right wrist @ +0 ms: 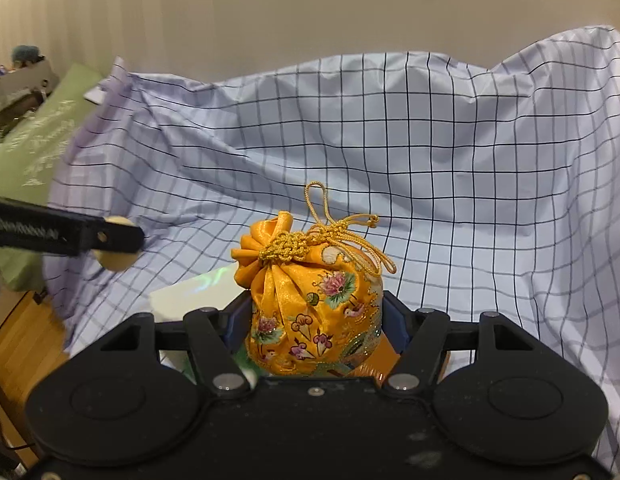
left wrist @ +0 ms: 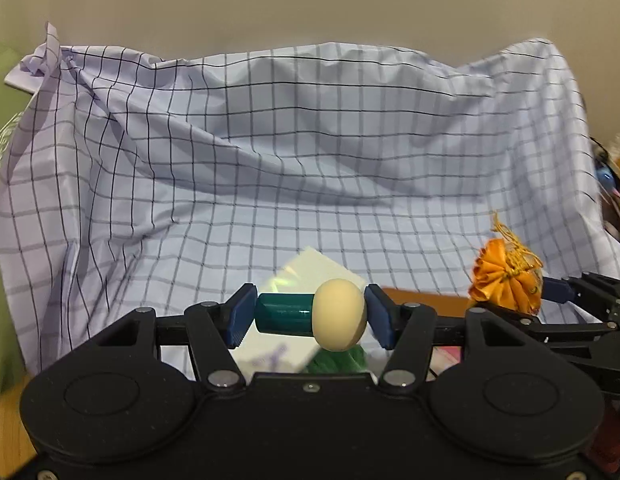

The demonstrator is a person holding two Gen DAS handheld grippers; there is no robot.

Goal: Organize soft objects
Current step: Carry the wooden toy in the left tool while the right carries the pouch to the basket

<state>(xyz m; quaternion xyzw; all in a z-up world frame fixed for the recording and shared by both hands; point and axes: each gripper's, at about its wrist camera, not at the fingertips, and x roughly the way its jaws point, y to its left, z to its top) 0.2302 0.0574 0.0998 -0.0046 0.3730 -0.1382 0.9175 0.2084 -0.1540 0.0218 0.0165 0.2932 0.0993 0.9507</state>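
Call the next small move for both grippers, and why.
Probably carry both on toward the checked cloth and lower them. The left gripper is shut on a teal-and-cream mushroom toy, the right gripper on an orange drawstring pouch; both appear off the surface, and the cloth ahead lies bare.

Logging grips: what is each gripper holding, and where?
Left gripper: mushroom toy, clamped end to end. Right gripper: orange drawstring pouch, by its sides.
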